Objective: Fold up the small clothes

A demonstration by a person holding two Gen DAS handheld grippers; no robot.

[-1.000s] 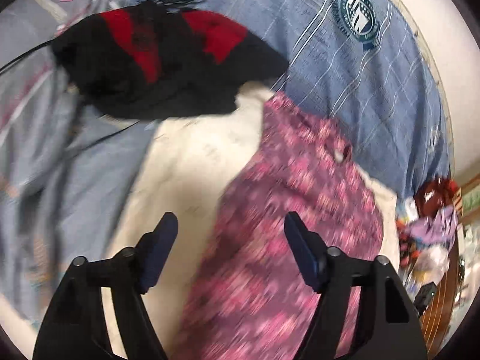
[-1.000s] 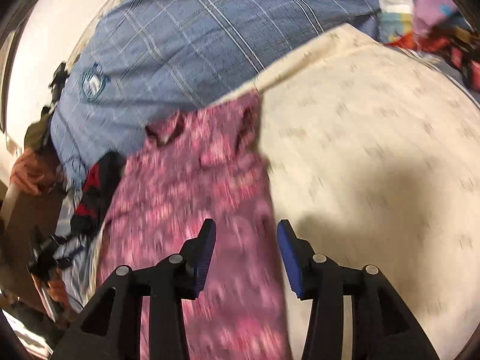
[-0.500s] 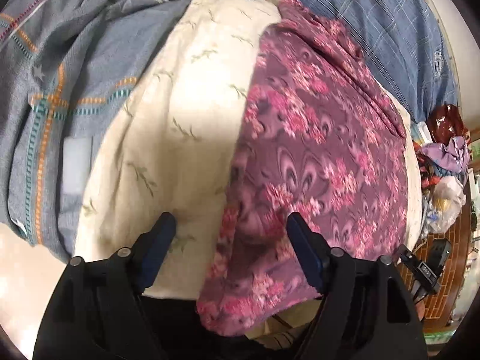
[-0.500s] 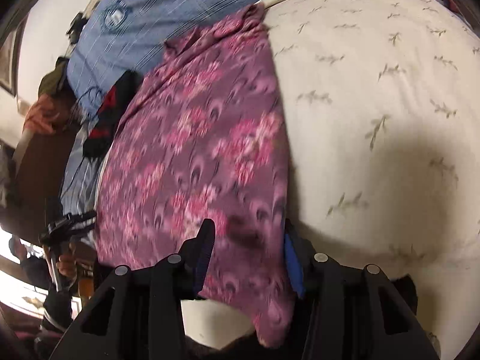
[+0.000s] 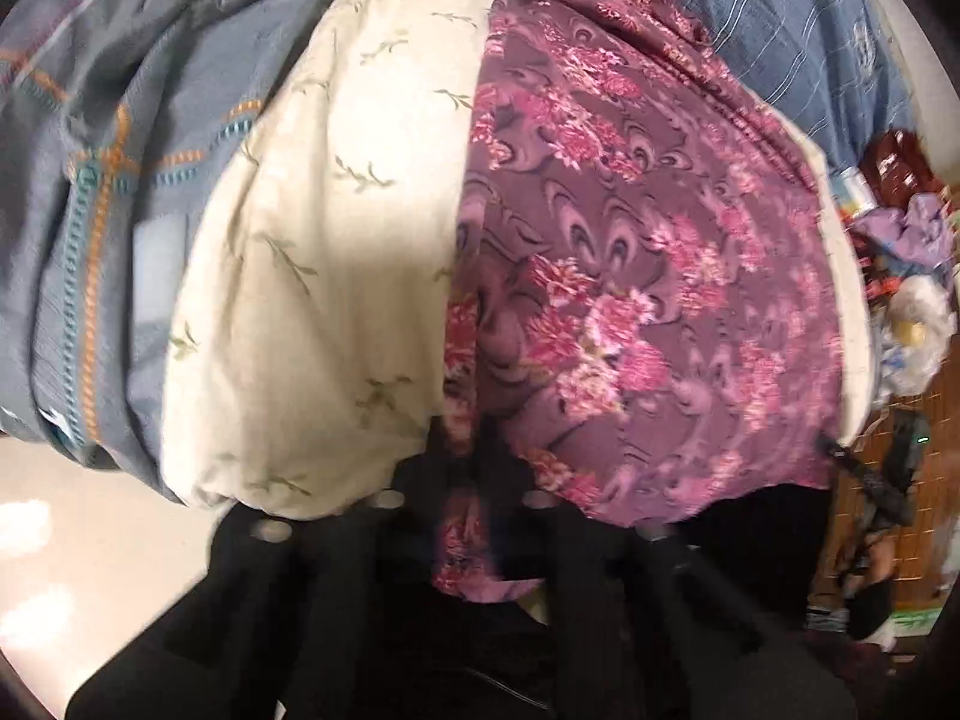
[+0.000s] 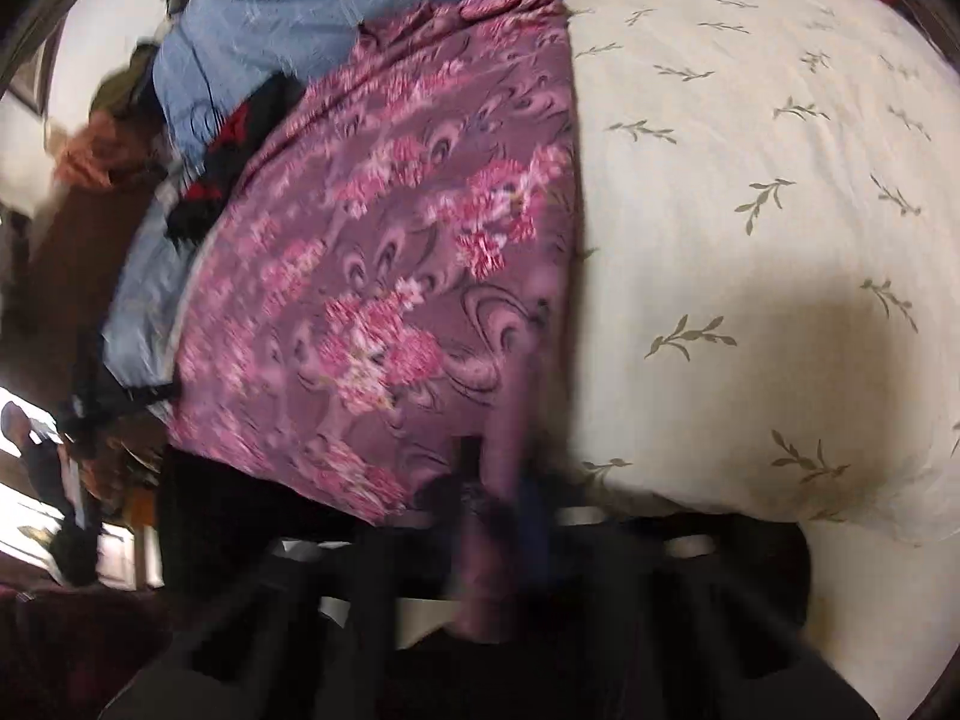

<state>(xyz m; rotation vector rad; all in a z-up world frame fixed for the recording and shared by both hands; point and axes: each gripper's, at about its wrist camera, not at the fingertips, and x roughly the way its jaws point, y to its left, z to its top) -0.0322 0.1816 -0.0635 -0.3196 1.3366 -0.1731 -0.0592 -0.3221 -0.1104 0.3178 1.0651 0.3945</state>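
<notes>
The garment (image 5: pixel 648 276) is a purple piece printed with pink flowers and curling feather shapes. It lies spread lengthwise on a cream cover (image 5: pixel 324 252) with small green sprigs, and its near hem hangs over the cover's front edge. One such garment is being handled. Beyond it lie a blue striped cloth (image 5: pixel 774 18) with a round badge, a grey-blue cloth (image 5: pixel 90 192) with orange and teal stitching, and, in the right view, a black and red piece (image 6: pixel 228 162).

The left gripper (image 5: pixel 465 468) is clamped on the garment's near left corner, with fabric bunched between its pads. The right gripper (image 6: pixel 498 480) is clamped on the near right corner, a fold of fabric trailing down between its fingers. Both views are blurred.

To the garment's right the cover is bare and wide. To its left a narrower bare strip runs up to the grey-blue cloth. Clutter (image 5: pixel 906 276) crowds the far right side.
</notes>
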